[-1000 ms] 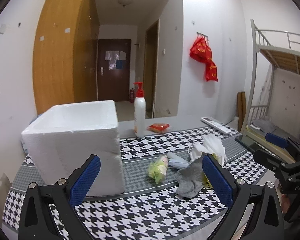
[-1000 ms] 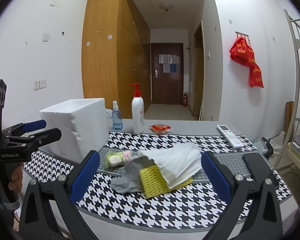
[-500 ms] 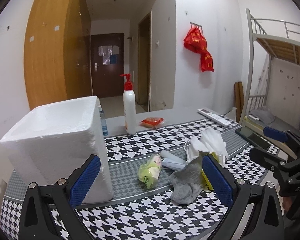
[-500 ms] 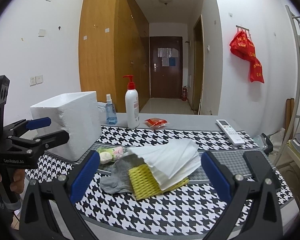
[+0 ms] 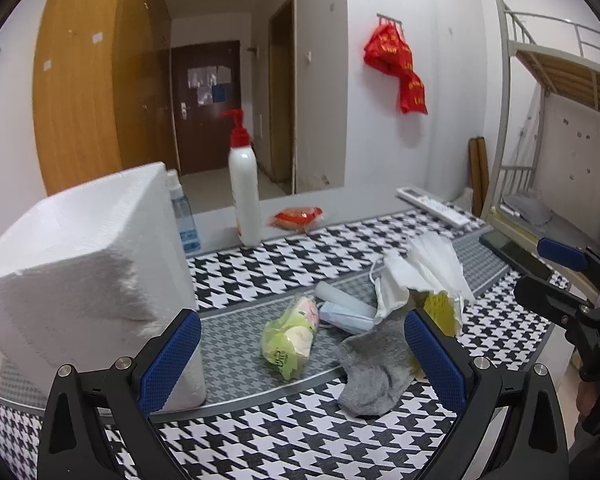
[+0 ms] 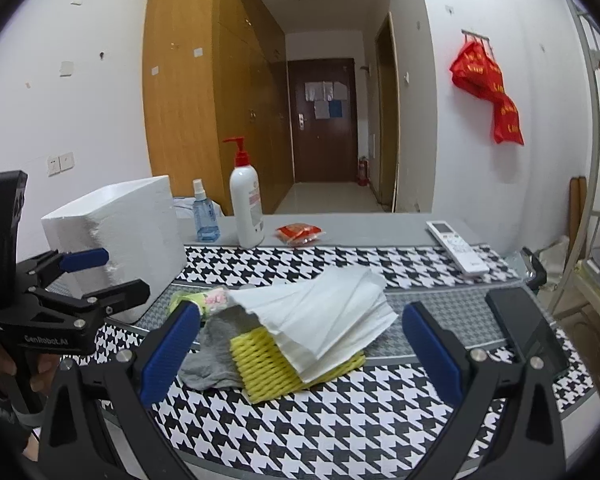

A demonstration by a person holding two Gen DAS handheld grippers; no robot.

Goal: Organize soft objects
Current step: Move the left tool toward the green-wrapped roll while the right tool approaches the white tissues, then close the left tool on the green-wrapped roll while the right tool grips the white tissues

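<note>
A heap of soft things lies mid-table: a grey sock (image 5: 374, 368) (image 6: 216, 356), a yellow foam net (image 6: 276, 364) (image 5: 438, 308), a stack of white tissues (image 6: 324, 316) (image 5: 428, 268), a green tissue packet (image 5: 290, 336) (image 6: 200, 300) and a pale face mask (image 5: 344, 316). A white foam box (image 5: 80, 272) (image 6: 120, 240) stands at the left. My left gripper (image 5: 300, 364) (image 6: 100, 276) is open, hovering just short of the packet and sock. My right gripper (image 6: 300, 356) is open, facing the yellow net and tissues; its fingers (image 5: 560, 276) show at the right edge.
A white pump bottle (image 5: 244, 196) (image 6: 246, 208), a blue spray bottle (image 6: 204, 212), a red snack packet (image 5: 298, 218) (image 6: 300, 232) and a white remote (image 6: 456, 246) (image 5: 432, 206) stand at the back of the houndstooth-covered table (image 5: 300, 440). A black phone (image 6: 524, 332) lies right. A bunk bed (image 5: 560, 120) stands beyond.
Both grippers have moved forward and slightly lower toward the heap, which looms larger. The left one has swung right, so the foam box sits further left. Both stay open.
</note>
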